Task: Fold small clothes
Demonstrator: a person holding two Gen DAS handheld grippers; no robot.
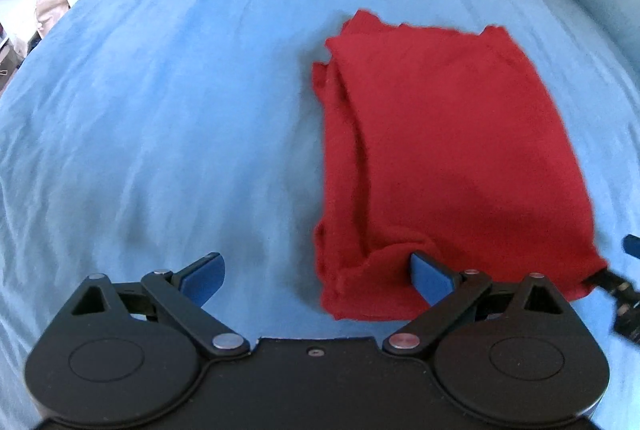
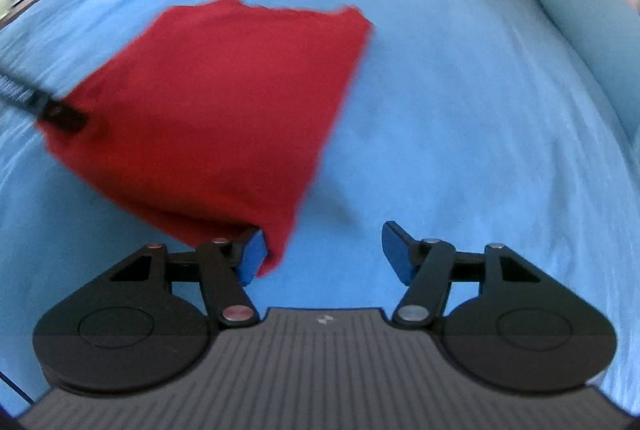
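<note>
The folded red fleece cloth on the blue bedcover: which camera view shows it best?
The left wrist view: the folded red fleece cloth is sharp there, its layered left edge visible. The right wrist view shows the same cloth blurred and at a slant, its layers unreadable.

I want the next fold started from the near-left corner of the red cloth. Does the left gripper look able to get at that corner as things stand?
Probably yes. The left gripper is open, and the red cloth's near-left corner sits just inside one pad. Only bare blue bedspread lies around it, with nothing in the way.
</note>
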